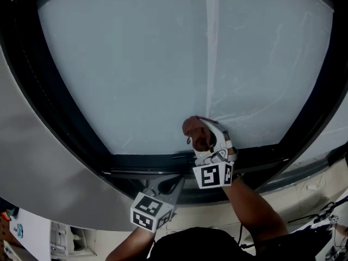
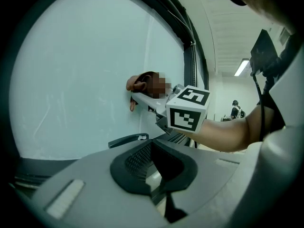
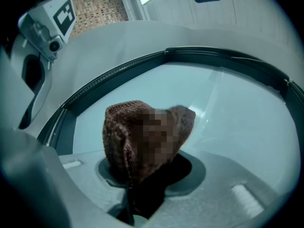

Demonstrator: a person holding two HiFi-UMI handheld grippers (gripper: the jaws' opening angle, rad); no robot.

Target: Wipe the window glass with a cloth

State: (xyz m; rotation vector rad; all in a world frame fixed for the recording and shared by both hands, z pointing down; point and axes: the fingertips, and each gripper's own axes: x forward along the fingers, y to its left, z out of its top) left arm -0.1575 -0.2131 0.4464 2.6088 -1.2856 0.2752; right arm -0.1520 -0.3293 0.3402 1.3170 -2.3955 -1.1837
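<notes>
Head view: the window glass [image 1: 163, 64] fills the scene. Near its lower edge, just above the dark frame [image 1: 152, 162], the right gripper [image 1: 204, 137] clamps a brown cloth [image 1: 193, 128] against the pane. The left gripper [image 1: 171, 185] hangs below, jaws slightly parted, empty.

place: looks like an office or lab type building, not somebody's home
window: big pane of window glass [image 1: 163, 64] in a chunky dark frame [image 1: 60, 113], very commercial looking
lighting: long strip light [image 2: 242, 66] up on a plain white ceiling
floor: pale hard floor [image 1: 293, 197] with loose cables [image 1: 315, 213] trailing over it
people: a person [image 2: 236, 109] standing way down the room, so it's a long open space
</notes>
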